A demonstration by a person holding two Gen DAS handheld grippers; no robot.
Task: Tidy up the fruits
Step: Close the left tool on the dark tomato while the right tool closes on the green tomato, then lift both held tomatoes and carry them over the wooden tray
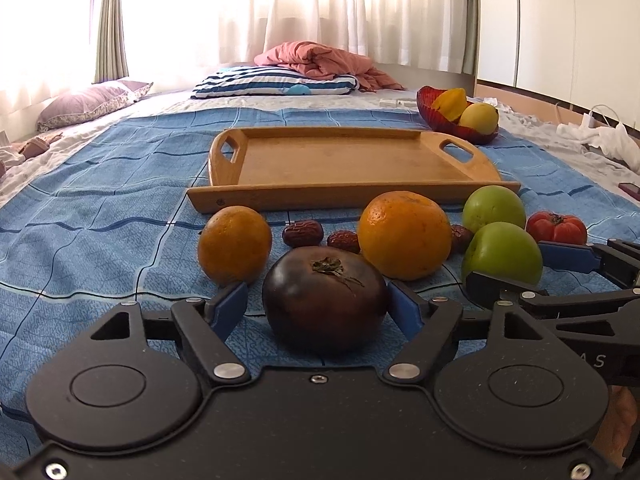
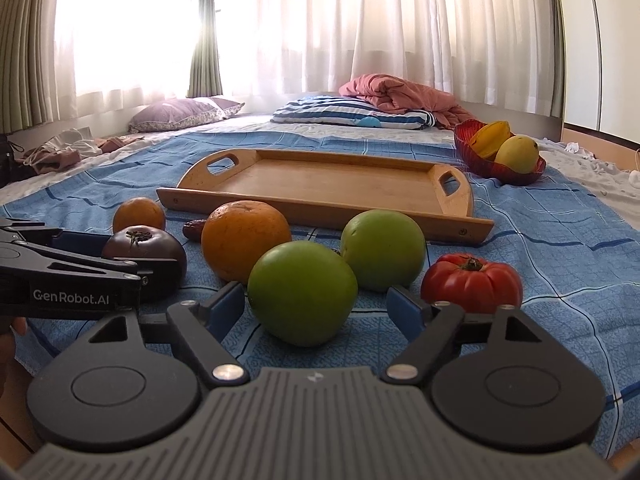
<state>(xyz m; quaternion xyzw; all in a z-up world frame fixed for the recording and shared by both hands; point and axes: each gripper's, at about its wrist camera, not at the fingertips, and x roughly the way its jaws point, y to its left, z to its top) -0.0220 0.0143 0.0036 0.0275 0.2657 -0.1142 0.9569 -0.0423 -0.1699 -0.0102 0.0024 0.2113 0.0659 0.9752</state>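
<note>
My left gripper (image 1: 320, 300) is open around a dark purple tomato (image 1: 325, 300) on the blue cloth, fingers apart from its sides. My right gripper (image 2: 316, 300) is open around the near green fruit (image 2: 302, 292), with small gaps on both sides. Behind lie two oranges (image 1: 404, 234) (image 1: 235, 245), a second green fruit (image 2: 383, 249), a red ribbed tomato (image 2: 472, 282) and brown dates (image 1: 303, 233). An empty wooden tray (image 1: 344, 160) lies beyond the fruit.
A red bowl (image 2: 466, 136) with a starfruit and a yellow mango stands at the back right of the tray. Pillows and a pink quilt (image 1: 320, 60) lie at the far end of the bed. Clothes lie at both sides.
</note>
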